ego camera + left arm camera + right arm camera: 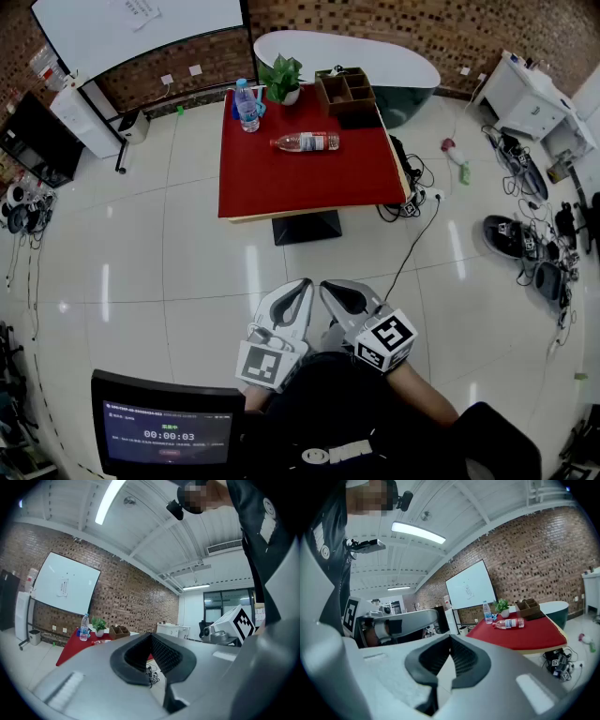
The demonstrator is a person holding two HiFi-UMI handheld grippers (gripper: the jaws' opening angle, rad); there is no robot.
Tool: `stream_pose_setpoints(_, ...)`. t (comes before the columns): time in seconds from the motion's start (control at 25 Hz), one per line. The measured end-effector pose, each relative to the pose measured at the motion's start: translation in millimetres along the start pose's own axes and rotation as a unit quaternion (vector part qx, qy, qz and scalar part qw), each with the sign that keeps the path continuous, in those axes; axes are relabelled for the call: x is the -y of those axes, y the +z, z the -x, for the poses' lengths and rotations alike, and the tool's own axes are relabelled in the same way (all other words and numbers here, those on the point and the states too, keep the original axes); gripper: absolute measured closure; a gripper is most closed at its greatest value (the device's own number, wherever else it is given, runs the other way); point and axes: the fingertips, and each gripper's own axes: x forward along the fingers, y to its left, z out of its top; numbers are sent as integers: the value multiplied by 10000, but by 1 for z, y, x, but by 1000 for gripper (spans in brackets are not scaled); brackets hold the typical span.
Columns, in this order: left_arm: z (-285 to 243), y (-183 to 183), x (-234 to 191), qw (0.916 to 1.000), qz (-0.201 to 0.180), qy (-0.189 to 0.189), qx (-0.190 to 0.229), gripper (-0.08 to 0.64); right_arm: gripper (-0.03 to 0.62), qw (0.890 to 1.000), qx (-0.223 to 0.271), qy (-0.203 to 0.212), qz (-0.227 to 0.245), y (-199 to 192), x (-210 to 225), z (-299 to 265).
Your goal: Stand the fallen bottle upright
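Observation:
The fallen bottle (306, 142) is clear with a red label and lies on its side on the red table (281, 187), far ahead of me; it also shows as the fallen bottle (509, 623) and, small, the fallen bottle (102, 642). My left gripper (304, 285) and right gripper (329, 287) are held side by side close to my body, well short of the table. Both are shut with nothing between the pads, as seen at the left gripper (151, 636) and the right gripper (450, 638).
An upright water bottle (247, 105), a potted plant (284, 80) and a wooden organizer (347, 94) stand along the table's far edge. A monitor (167, 436) sits at my lower left. Cables and gear (525, 244) litter the floor at the right.

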Motion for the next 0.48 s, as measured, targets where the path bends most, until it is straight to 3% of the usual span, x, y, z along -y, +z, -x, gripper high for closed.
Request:
stream_pose_setpoints(0.28, -4, 2, -7, 9999, -6, 95, 57, 554, 588, 9994, 137, -179, 248, 17, 19, -1)
stream_pose_setpoints(0.48, -57, 1, -50, 9991, -41, 427, -22, 554, 588, 9995, 133, -115, 251, 32, 78, -37)
